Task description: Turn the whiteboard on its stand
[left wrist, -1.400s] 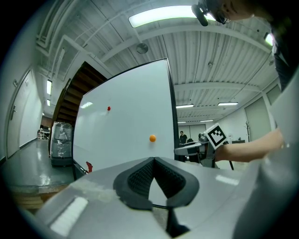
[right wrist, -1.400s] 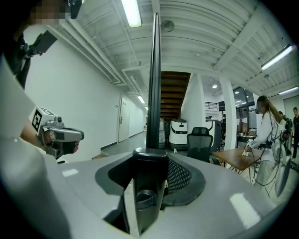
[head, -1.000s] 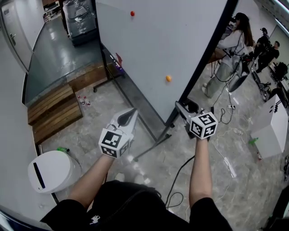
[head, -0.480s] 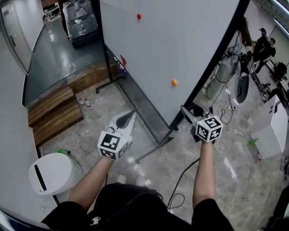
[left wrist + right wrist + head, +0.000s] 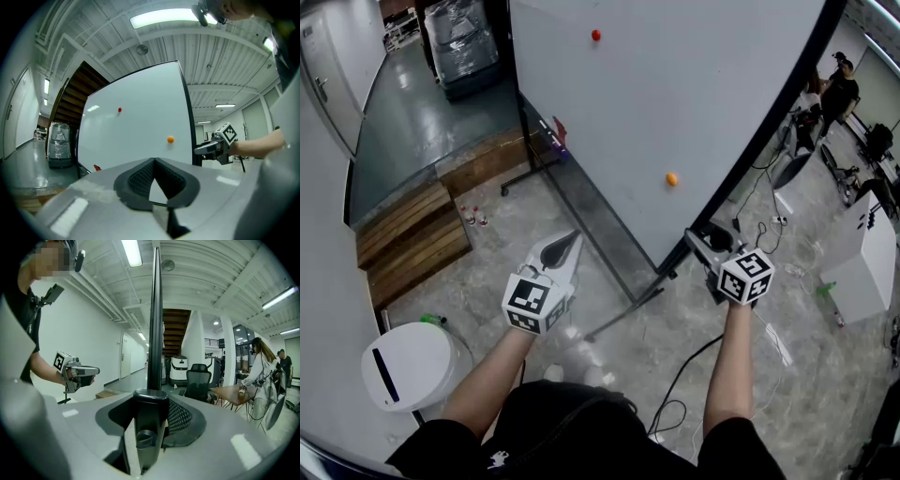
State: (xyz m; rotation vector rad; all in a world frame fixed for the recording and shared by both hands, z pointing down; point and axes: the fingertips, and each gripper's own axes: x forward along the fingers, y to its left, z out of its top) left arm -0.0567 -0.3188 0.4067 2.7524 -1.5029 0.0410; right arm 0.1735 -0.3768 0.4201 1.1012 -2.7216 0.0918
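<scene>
Both bare forearms reach forward, side by side and well apart. The left arm (image 5: 490, 373) holds the left gripper (image 5: 571, 237) tilted upward, jaws together with nothing between them. The right arm (image 5: 729, 364) holds the right gripper (image 5: 700, 241) farther out, jaws clamped on the whiteboard (image 5: 675, 94) at its dark edge.

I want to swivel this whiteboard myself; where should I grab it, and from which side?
Take the whiteboard by its black side frame, low down, coming edge-on so one jaw meets each face. That rail is slim and upright, fits the jaws, and likely gives good leverage. The right tool grips there.
</scene>
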